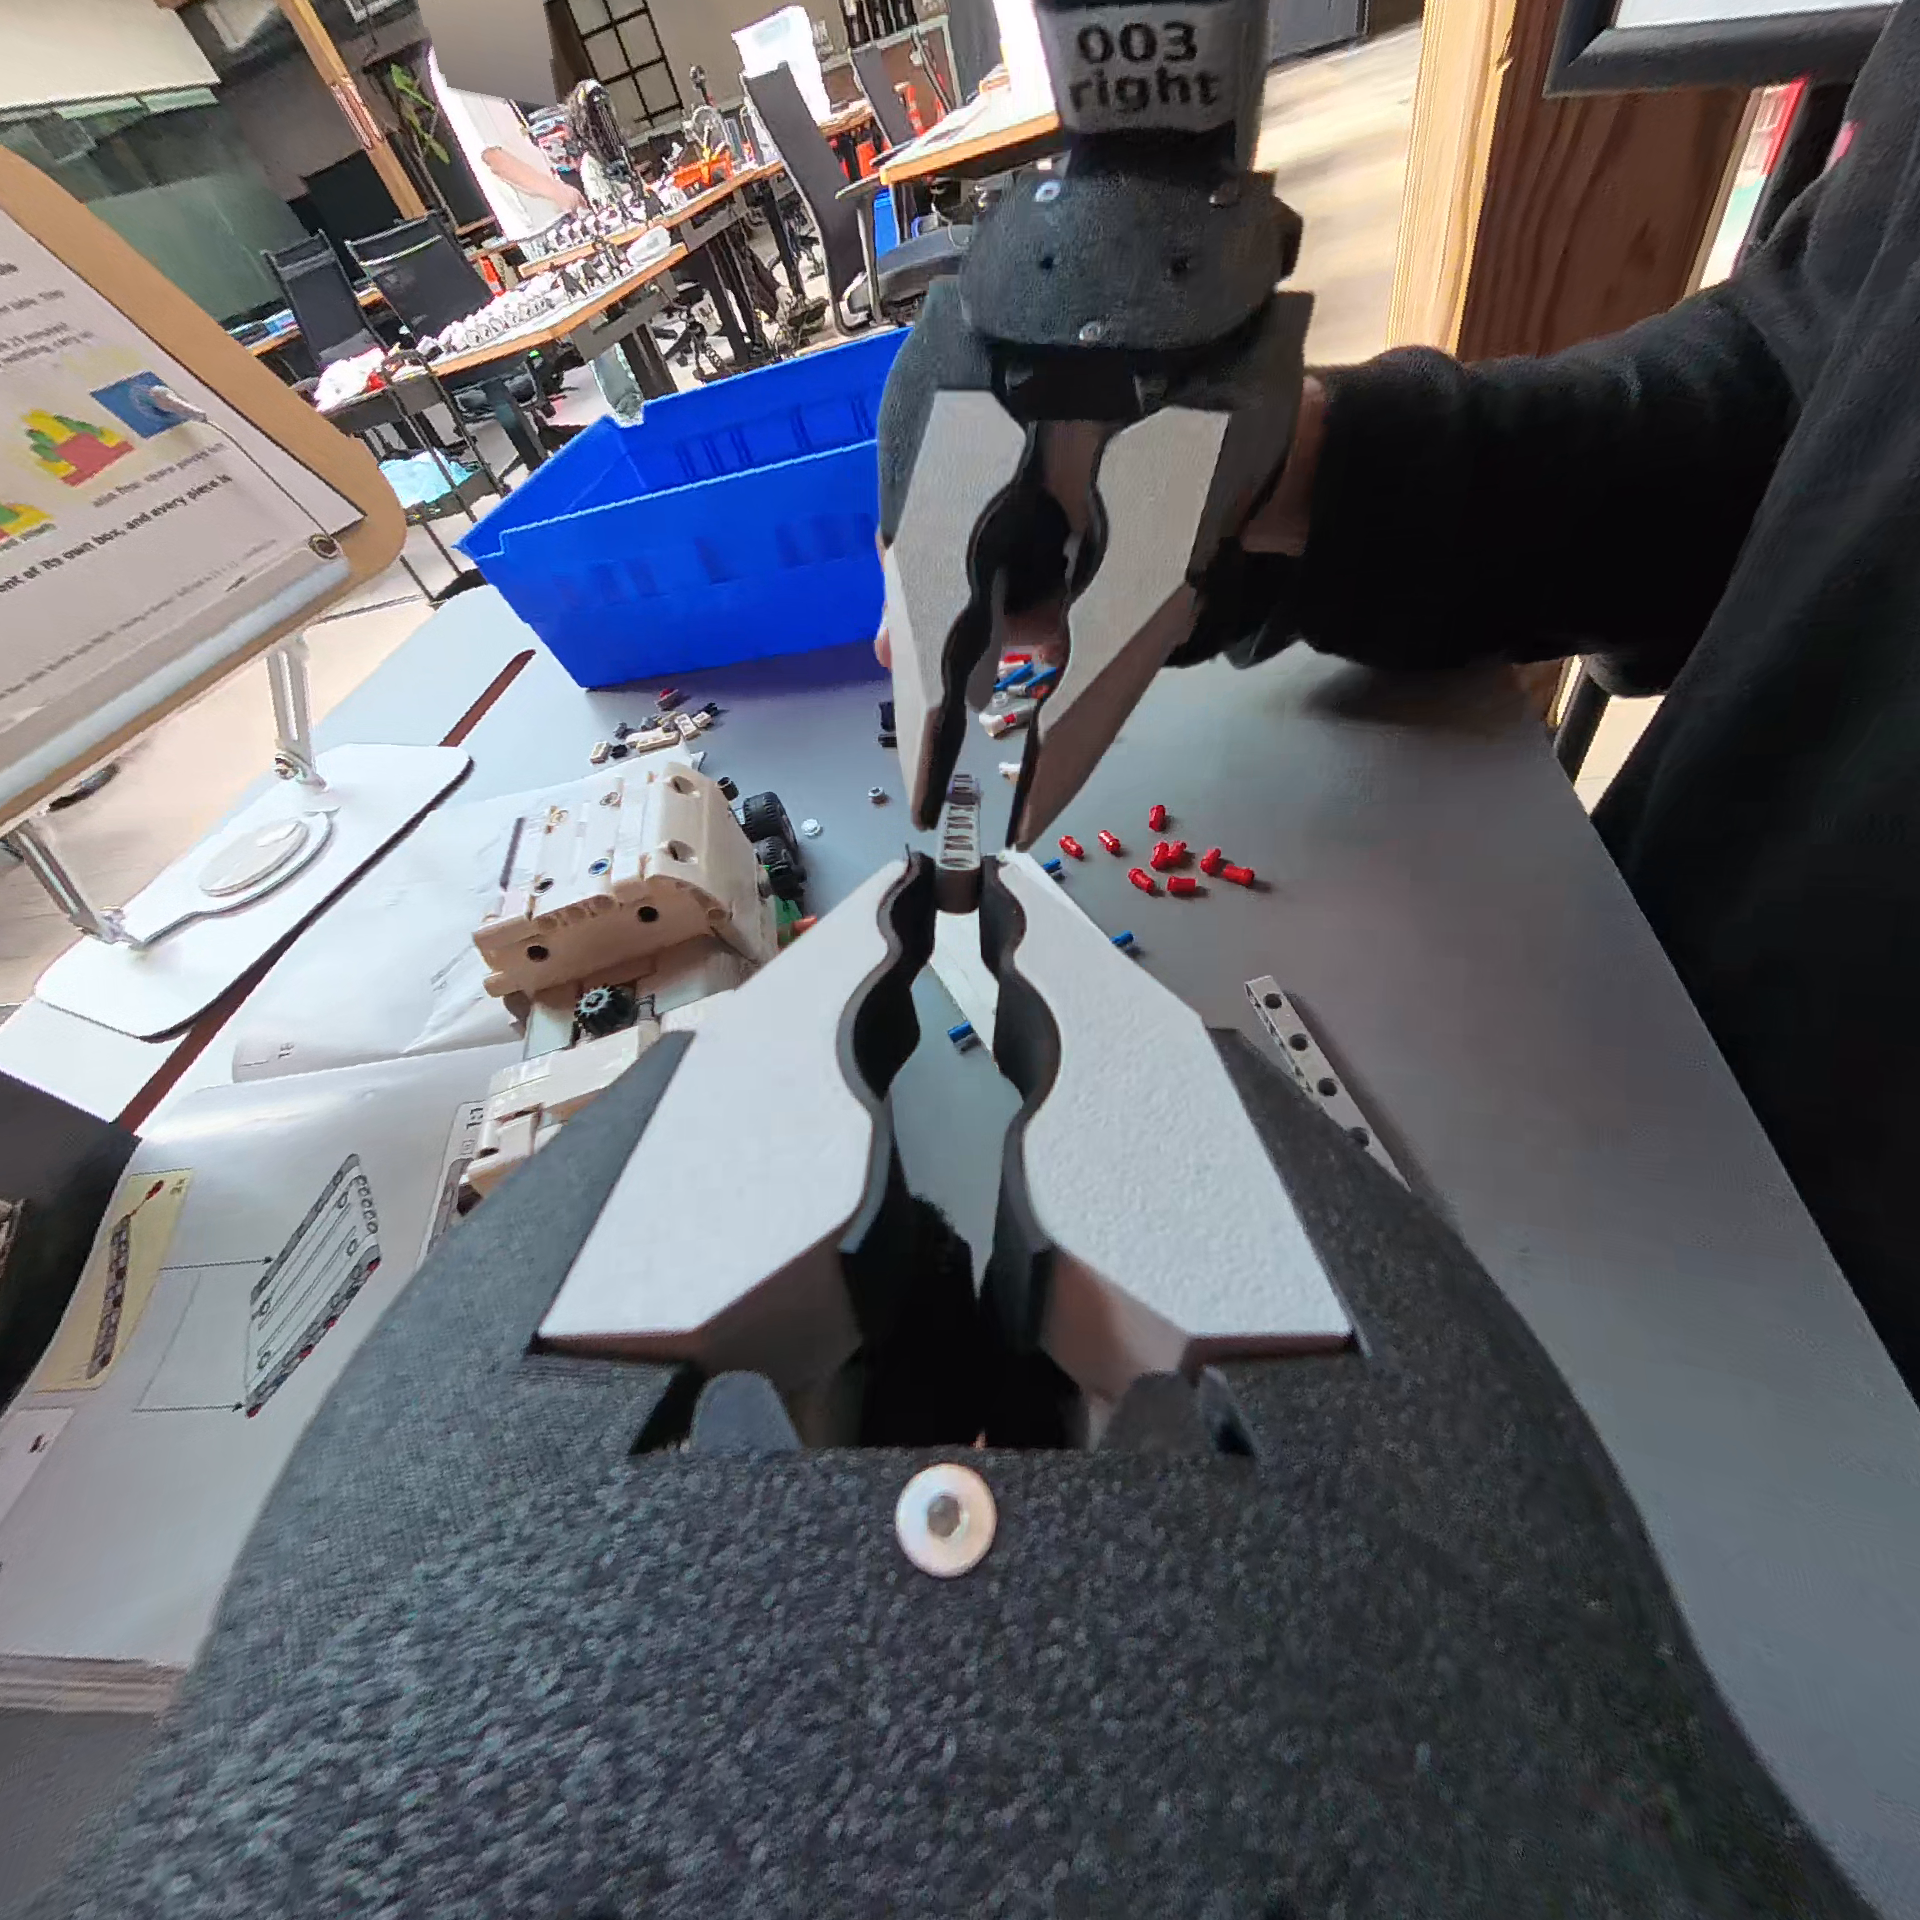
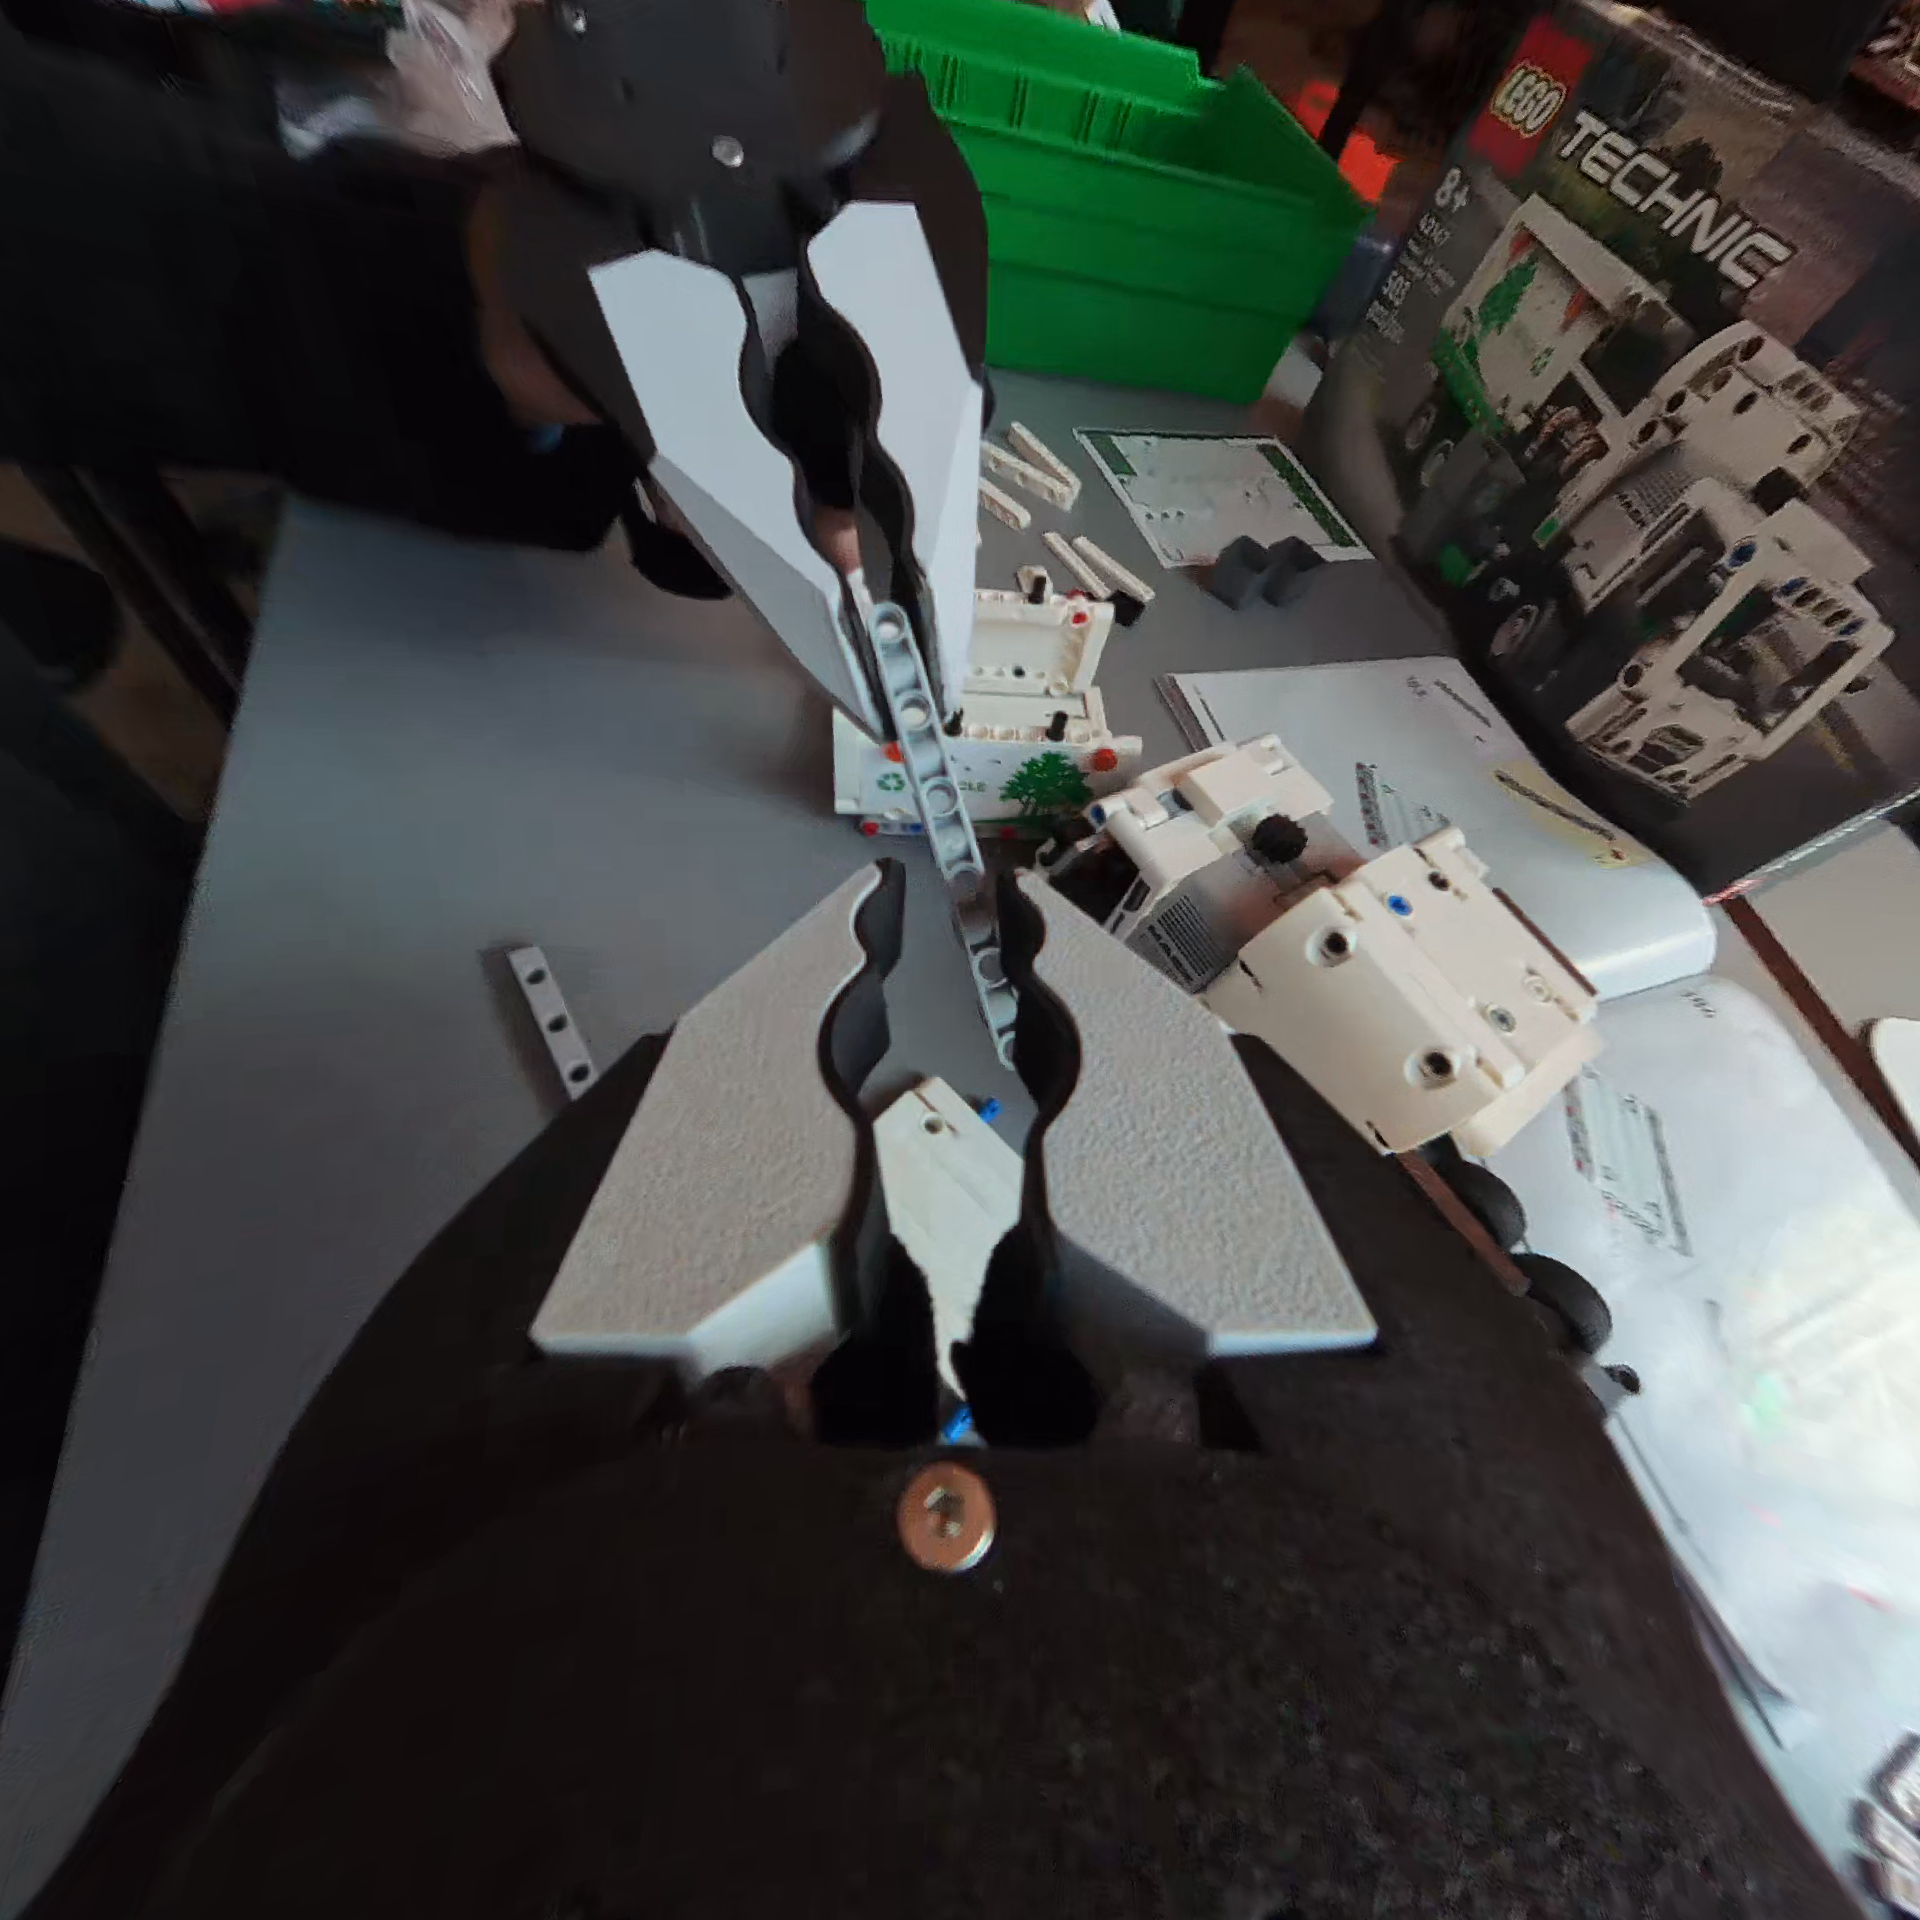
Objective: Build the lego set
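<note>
My left gripper (image 1: pixel 958 873) is shut on one end of a long grey holed beam (image 2: pixel 928 758) and holds it above the grey table (image 1: pixel 1455 1039). The beam's other end sits between the fingers of my right gripper (image 2: pixel 951 888), which is open around it; the beam lies close to one finger. In the left wrist view the right gripper (image 1: pixel 971 826) comes down from above, tips facing mine. The partly built white truck (image 2: pixel 1340 966) lies just right of the grippers and also shows in the left wrist view (image 1: pixel 623 894).
A second grey beam (image 1: pixel 1309 1049) lies on the table. Red pins (image 1: pixel 1174 862) are scattered nearby. There is a blue bin (image 1: pixel 707 540), a green bin (image 2: pixel 1122 229), the set's box (image 2: pixel 1662 416), an open instruction booklet (image 2: pixel 1455 790), a white stickered panel (image 2: pixel 997 748) and a sheet on a stand (image 1: pixel 135 468). The tips of both grippers are at nearly the same place.
</note>
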`<act>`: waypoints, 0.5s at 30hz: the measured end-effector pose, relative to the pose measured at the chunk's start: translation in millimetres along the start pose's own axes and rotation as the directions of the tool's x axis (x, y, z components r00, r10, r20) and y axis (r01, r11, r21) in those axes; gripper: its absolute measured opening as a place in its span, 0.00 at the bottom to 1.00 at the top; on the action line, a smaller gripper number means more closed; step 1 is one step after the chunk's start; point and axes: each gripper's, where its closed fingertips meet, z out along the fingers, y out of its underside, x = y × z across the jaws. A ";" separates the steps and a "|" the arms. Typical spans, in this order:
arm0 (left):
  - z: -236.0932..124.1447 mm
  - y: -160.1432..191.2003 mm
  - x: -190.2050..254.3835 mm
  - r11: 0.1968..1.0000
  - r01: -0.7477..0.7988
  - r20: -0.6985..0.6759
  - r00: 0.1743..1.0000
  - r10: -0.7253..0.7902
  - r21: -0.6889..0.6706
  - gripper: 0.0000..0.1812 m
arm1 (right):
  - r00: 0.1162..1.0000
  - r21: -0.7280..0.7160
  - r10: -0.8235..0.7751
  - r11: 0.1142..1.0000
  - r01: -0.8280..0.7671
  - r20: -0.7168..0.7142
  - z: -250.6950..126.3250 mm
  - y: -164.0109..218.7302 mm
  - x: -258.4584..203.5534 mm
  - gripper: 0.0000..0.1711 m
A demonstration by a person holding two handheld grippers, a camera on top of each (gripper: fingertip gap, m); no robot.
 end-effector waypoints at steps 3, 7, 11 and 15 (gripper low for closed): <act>0.2 1.0 7.3 1.000 -0.009 -0.015 1.000 0.009 -0.001 0.03 | 0.999 -0.071 -0.040 0.997 0.041 0.010 3.6 4.0 -10.9 0.14; 2.6 0.7 12.3 0.999 -0.036 -0.024 0.999 0.036 -0.003 0.03 | 0.987 -0.128 -0.155 0.981 0.148 -0.044 5.7 8.2 -10.8 0.13; 5.6 2.2 16.3 1.000 -0.030 -0.039 0.999 0.030 0.002 0.03 | 0.953 -0.171 -0.288 0.948 0.270 -0.092 8.3 10.6 -10.6 0.04; 5.3 -1.6 17.5 0.999 -0.038 -0.029 0.999 0.039 0.028 0.03 | 0.966 -0.156 -0.254 0.957 0.244 -0.047 5.6 8.8 -12.7 0.04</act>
